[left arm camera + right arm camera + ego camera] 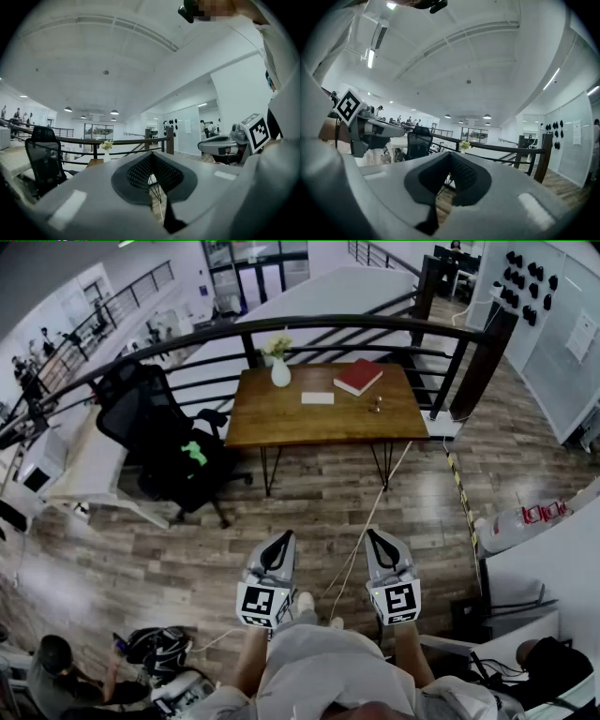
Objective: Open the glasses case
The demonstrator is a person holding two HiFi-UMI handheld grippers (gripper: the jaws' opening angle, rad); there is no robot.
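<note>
Across the floor stands a wooden table. On it lie a flat red case or book, a white card and a small shiny object; at this distance I cannot tell which is the glasses case. My left gripper and right gripper are held level side by side close to my body, well short of the table. The left gripper's tips meet with nothing between them. The right gripper is shut and empty too.
A white vase with flowers stands at the table's back edge. A black office chair sits left of the table. A dark railing runs behind it. A cable trails over the wooden floor. Seated people and gear are at my sides.
</note>
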